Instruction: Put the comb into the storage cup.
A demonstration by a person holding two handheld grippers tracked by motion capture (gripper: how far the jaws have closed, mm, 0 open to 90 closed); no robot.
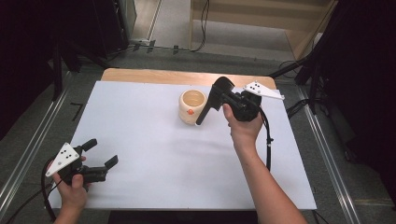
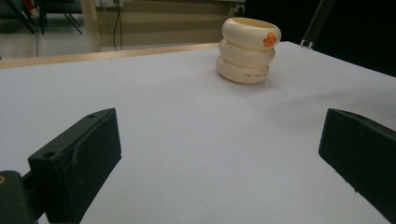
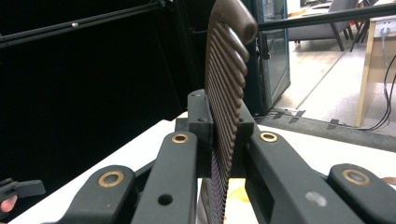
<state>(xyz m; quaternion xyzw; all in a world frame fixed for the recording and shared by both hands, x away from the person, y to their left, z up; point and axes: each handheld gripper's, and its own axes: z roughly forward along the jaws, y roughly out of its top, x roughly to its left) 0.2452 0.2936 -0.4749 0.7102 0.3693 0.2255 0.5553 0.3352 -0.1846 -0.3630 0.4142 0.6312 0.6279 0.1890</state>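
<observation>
My right gripper is clamped on a dark ribbed comb, whose lower end reaches down just beside the cream ringed cup. My left gripper sits low over the white table, jaws spread wide and empty, the cup well ahead of it.

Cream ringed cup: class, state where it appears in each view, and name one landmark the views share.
High view: cup at the white sheet's centre back, beside the comb.
Left gripper view: upper right of centre, beyond the open jaws.
Right gripper view: perhaps the pale patch low behind the comb; unsure.
Shared landmark: the white sheet.
</observation>
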